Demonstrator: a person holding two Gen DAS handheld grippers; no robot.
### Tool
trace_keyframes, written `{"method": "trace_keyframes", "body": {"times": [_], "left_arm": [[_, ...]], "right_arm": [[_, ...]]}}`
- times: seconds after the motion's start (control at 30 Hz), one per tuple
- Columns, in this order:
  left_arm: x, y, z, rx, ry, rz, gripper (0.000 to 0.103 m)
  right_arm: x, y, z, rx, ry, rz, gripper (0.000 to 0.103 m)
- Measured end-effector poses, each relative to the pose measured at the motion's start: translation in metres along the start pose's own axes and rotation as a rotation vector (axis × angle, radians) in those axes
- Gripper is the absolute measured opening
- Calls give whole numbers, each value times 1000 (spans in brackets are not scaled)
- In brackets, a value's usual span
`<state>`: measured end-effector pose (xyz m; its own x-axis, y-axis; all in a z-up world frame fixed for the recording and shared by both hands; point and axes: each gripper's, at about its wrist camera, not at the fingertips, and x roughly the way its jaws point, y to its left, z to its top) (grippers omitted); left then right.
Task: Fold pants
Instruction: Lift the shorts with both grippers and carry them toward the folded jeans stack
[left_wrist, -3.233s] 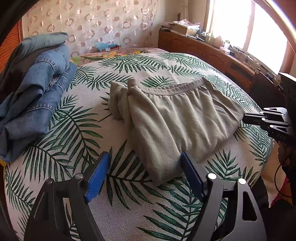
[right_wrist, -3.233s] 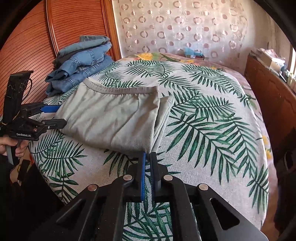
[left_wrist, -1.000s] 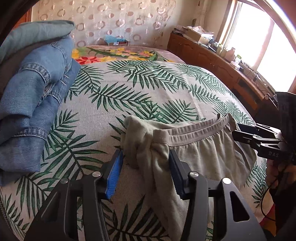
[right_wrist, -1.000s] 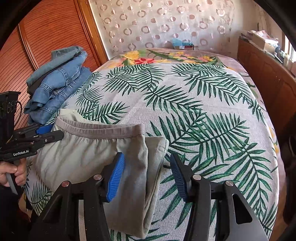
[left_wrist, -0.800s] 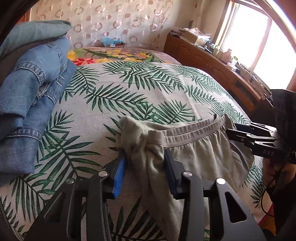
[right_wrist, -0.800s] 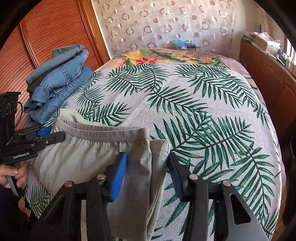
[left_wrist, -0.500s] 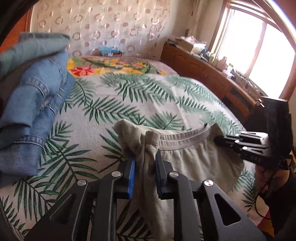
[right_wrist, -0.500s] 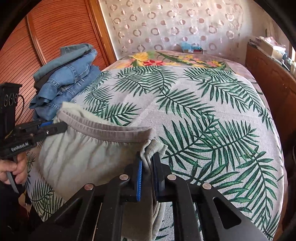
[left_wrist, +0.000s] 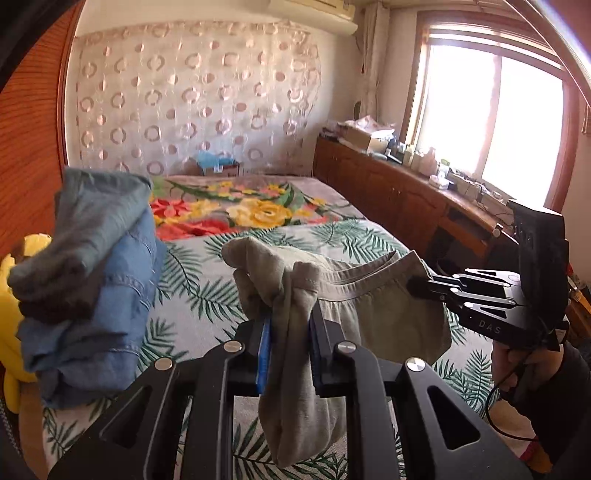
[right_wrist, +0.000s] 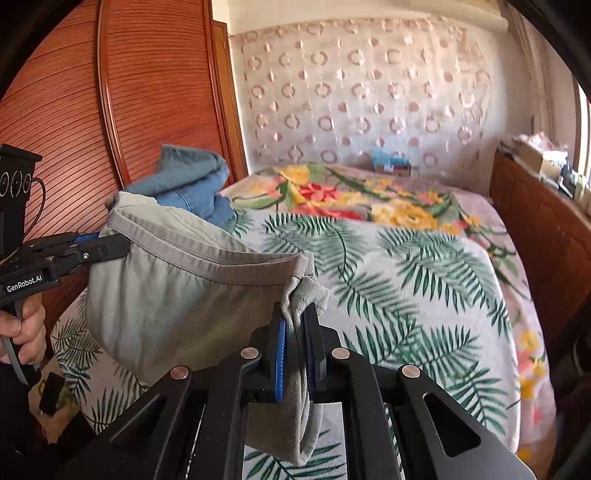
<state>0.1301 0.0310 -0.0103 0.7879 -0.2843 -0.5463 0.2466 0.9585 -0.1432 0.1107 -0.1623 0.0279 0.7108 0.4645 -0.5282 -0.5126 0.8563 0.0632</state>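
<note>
The grey-green pants (left_wrist: 373, 314) hang lifted above the near part of the bed (right_wrist: 424, 280), stretched by the waistband between the two grippers, the lower cloth sagging toward the leaf-print cover. The left gripper (left_wrist: 288, 332) has just closed its jaws to a narrow gap on a bunched end of the waistband, cloth pinched between the blue pads and drooping below them. The right gripper (right_wrist: 295, 332) has likewise just closed, jaws nearly together, clamped on the other end's folded cloth. A hand (right_wrist: 26, 332) grips the left tool's handle. A pile of jeans (left_wrist: 92, 295) lies on the bed's left side.
</note>
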Motion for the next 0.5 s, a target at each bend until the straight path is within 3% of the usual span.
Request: {"method": "trace_keyframes", "body": {"times": [0.27,0.5], "left_arm": [[-19,17,21,20,-59,35,19],[-27,45,35,17,-100,56,19]], "right_arm": [[-8,13,29,-51,-69,-3,8],[10,27,55,-88,-106,16,8]]}}
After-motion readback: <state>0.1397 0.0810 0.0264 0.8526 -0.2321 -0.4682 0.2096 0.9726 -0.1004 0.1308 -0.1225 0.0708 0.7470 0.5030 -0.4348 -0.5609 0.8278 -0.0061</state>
